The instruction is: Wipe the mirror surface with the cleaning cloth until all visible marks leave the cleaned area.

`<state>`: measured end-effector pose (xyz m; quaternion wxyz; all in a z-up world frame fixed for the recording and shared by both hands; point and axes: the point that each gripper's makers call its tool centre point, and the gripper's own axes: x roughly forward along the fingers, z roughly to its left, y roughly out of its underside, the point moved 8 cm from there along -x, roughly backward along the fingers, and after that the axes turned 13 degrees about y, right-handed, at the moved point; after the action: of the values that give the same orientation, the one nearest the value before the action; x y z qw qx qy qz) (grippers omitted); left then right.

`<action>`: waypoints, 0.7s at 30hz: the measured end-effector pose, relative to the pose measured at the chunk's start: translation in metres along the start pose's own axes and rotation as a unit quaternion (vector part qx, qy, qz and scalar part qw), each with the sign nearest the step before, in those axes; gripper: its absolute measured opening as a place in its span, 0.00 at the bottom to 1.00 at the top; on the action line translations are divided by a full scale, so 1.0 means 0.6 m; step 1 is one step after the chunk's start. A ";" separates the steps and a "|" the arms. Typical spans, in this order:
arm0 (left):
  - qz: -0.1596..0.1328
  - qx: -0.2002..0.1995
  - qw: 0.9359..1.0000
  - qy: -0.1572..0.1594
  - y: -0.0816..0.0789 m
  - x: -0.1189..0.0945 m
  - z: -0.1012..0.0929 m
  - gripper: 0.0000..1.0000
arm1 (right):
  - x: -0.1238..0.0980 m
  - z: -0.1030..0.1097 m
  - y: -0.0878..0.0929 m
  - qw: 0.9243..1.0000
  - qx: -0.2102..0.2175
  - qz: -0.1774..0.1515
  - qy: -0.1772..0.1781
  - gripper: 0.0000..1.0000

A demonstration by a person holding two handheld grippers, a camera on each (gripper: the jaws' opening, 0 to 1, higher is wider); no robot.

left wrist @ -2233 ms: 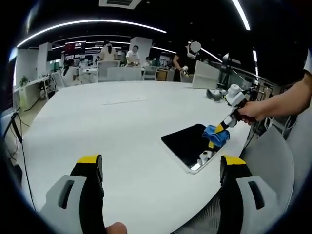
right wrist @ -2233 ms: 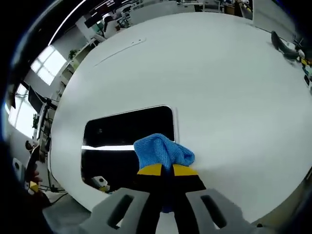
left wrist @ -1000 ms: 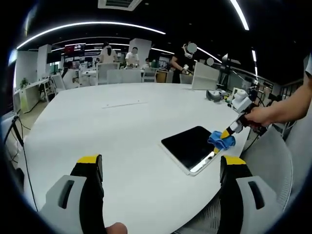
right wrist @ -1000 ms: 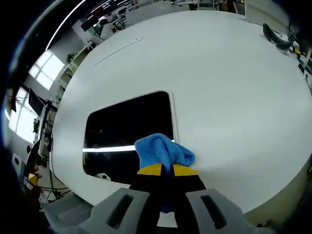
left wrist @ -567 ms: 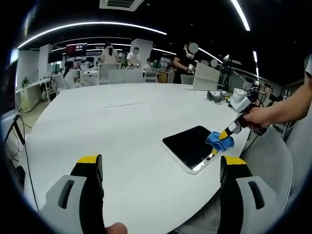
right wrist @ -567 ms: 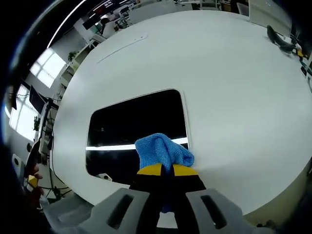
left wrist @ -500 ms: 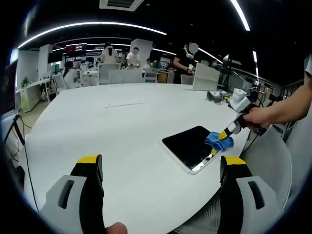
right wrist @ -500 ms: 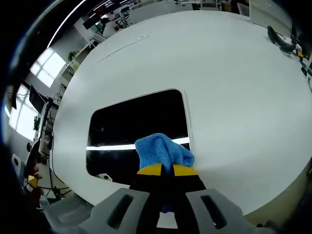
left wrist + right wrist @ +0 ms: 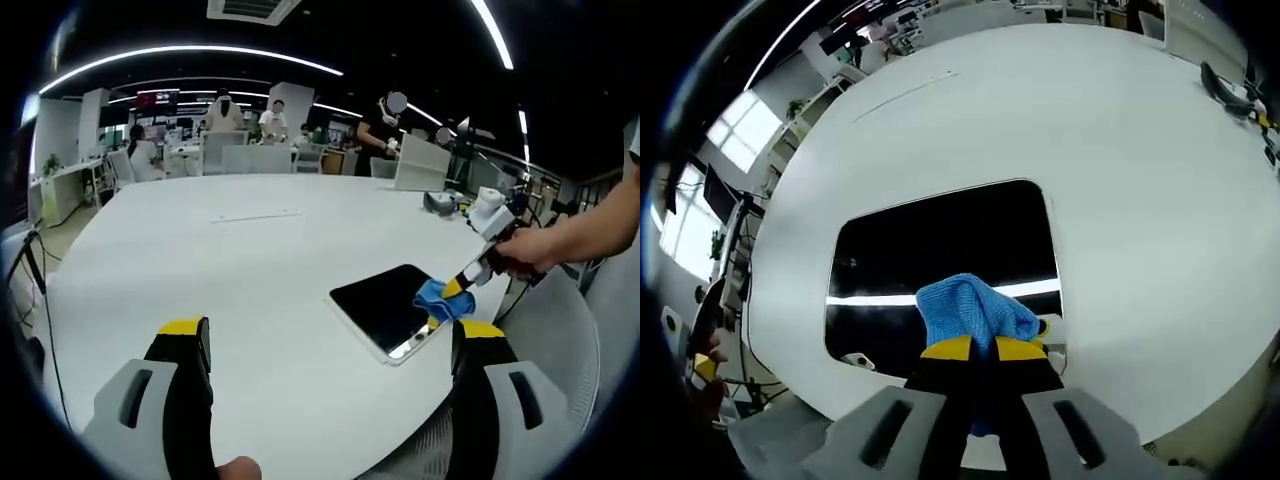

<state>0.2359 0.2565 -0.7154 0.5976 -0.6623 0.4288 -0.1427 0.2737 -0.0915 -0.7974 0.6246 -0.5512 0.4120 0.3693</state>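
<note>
Blue cloth (image 9: 973,310) sits bunched in the closed jaws of the right hand-held gripper (image 9: 974,348), pressed down on the mirror (image 9: 940,265). The mirror lies flat on the white table (image 9: 1060,110), close to the table's near edge. From the left gripper view the cloth (image 9: 442,302) touches the mirror (image 9: 385,305) at the end nearest the person's hand (image 9: 525,250), so the wiping is under way at that end.

The dark glass reflects a bright ceiling light as a stripe, and no clear smudges can be made out on it at this size; whether marks remain is too fine to tell. Judging by where the cloth rests, the far part of the mirror probably has yet to be covered, so the job looks partly done at best.

The left hand-held gripper (image 9: 330,345) hangs above the table's near edge with its jaws wide apart, gripping nothing.
</note>
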 end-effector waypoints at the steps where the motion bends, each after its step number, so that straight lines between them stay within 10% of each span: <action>1: 0.000 0.000 1.000 0.001 -0.001 0.001 -0.001 0.99 | 0.000 0.005 0.002 1.000 -0.003 0.000 0.000 0.01; 21: 0.001 -0.001 1.000 0.002 -0.007 -0.002 0.019 0.99 | 0.002 0.088 0.001 1.000 -0.009 0.002 -0.012 0.00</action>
<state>0.2449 0.2645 -0.7138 0.5966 -0.6618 0.4308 -0.1429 0.2796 -0.0390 -0.7959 0.6237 -0.5516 0.4024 0.3806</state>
